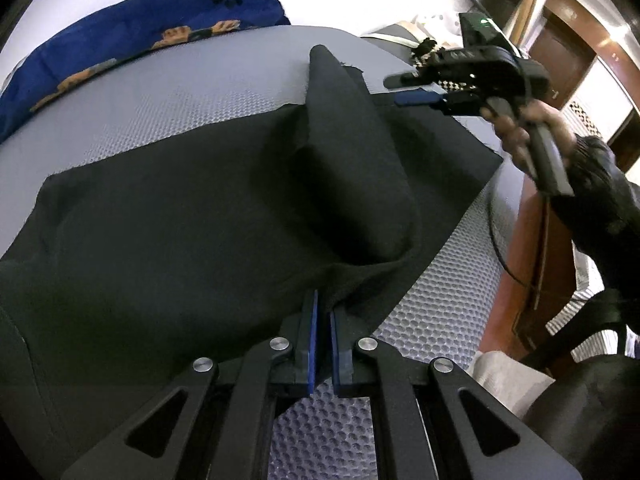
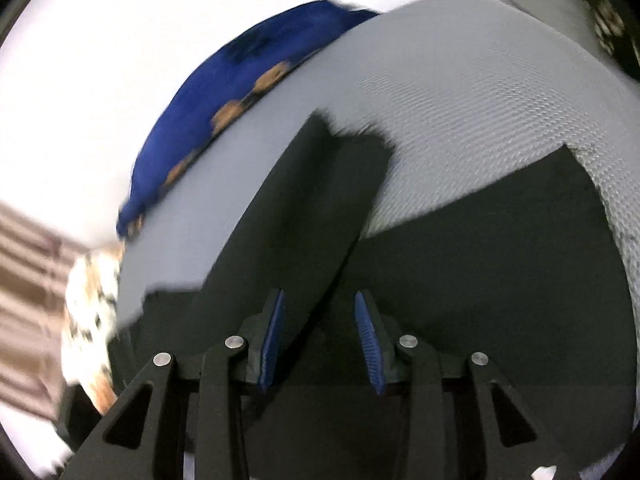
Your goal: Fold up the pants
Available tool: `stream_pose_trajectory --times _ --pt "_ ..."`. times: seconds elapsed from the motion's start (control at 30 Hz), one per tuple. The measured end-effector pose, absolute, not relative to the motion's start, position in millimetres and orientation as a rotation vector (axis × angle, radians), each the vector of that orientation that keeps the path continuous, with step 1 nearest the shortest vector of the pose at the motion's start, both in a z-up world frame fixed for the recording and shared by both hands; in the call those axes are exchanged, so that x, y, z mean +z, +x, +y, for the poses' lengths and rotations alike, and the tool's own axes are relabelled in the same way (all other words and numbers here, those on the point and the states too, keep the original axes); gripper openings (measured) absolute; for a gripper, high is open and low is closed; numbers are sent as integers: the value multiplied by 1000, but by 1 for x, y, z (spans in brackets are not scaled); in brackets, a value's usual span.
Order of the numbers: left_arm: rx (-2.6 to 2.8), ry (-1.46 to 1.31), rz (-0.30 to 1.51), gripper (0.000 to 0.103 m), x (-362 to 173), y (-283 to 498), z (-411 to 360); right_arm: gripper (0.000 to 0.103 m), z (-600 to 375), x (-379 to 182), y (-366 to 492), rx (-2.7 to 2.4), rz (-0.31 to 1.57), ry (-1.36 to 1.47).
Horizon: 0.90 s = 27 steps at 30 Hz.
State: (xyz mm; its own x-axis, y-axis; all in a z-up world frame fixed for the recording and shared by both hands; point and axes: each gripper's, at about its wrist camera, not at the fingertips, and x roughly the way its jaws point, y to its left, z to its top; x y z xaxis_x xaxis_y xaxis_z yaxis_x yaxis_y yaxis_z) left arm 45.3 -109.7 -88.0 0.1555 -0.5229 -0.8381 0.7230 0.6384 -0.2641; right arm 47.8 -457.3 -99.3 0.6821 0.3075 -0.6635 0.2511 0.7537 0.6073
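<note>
Black pants [image 1: 180,240] lie spread on a grey honeycomb mat [image 1: 160,112]. One leg is lifted into a raised fold [image 1: 344,152] that runs away from me. My left gripper [image 1: 323,312] is shut on the near edge of the pants, pinching the cloth between its blue pads. My right gripper [image 1: 404,90] hovers open at the far end of the fold, apart from the cloth. In the right wrist view the right gripper [image 2: 320,308] is open and empty above the pants [image 2: 460,260], with the lifted fold [image 2: 312,200] running ahead of it.
A blue patterned cloth [image 1: 132,36] lies at the mat's far left edge; it also shows in the right wrist view [image 2: 248,92]. The mat's right edge drops off to a brown wooden floor [image 1: 516,248]. A cable [image 1: 500,248] hangs from the right gripper.
</note>
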Motion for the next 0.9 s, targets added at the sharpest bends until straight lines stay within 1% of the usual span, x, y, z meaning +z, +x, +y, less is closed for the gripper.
stream_pose_trajectory --times 0.27,0.33,0.37,0.4,0.43,0.47,0.57,0.63,0.77,0.9 --pt "-872 177 1138 5 -94 49 -109 34 -492 -111 88 2 820 808" --pt "-868 171 1147 5 -96 50 -109 31 -495 -112 93 3 810 812" --pt "-864 166 1155 5 -97 51 -110 27 -495 -111 96 -1 807 807" --pt "-862 162 1160 5 -98 52 -110 17 -494 -110 100 -4 804 798" --pt "-861 160 1162 5 -98 52 -110 12 -492 -108 101 -9 800 782" --pt "-861 158 1164 5 -98 52 -110 10 -493 -107 99 -4 797 772" --pt "-859 148 1170 5 -99 52 -110 10 -484 -102 96 44 778 720" --pt "-862 141 1173 5 -99 53 -109 10 -473 -99 94 48 767 638" --pt "-863 117 1182 5 -101 57 -107 12 -456 -95 101 51 789 534" --pt "-865 111 1186 6 -103 58 -106 13 -455 -93 109 16 798 507"
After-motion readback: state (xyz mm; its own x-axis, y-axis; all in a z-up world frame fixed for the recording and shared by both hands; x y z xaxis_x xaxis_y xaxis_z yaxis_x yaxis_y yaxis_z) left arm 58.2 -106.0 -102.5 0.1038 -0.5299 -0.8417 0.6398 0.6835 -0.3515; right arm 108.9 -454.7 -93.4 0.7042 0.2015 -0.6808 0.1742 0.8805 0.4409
